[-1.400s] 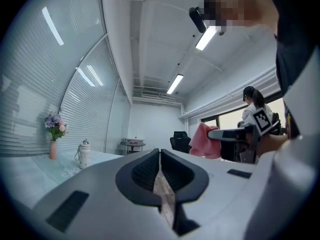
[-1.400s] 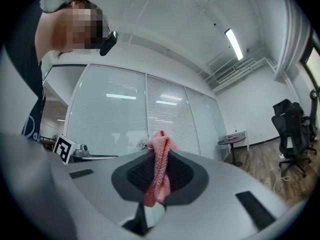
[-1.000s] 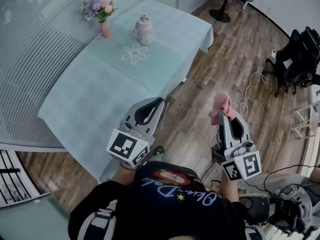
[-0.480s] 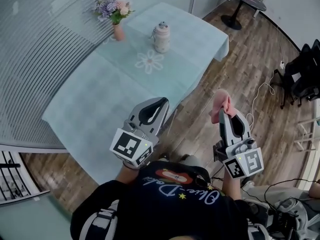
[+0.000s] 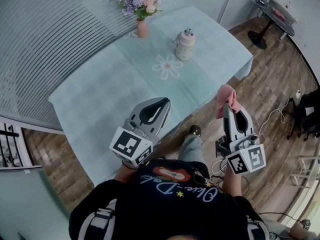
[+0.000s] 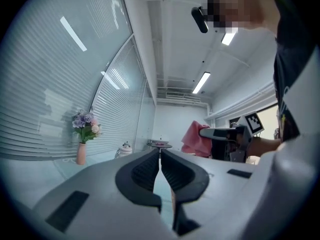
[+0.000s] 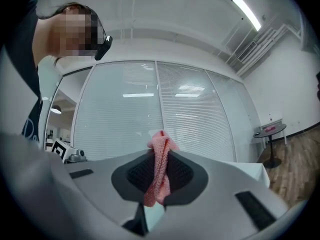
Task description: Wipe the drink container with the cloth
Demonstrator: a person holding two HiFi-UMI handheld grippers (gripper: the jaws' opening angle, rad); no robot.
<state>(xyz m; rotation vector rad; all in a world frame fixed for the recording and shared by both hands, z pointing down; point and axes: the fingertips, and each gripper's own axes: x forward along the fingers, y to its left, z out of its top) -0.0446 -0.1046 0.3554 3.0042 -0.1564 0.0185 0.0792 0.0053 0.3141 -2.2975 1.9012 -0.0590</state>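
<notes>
Cloth (image 7: 159,171) — pinched in right hand-held gripper (image 5: 229,106).

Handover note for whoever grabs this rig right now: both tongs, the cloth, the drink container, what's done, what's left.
Left tongs: shut, nothing in them, held by the table's near edge.
Right tongs: shut on the pink cloth, held over the floor beside the table.
Drink container: upright on the far part of the table, next to the flower-shaped mat, well apart from both tongs.
Done: cloth is in hand.
Left: bring the cloth to the container and wipe it; no wiping has begun.
</notes>
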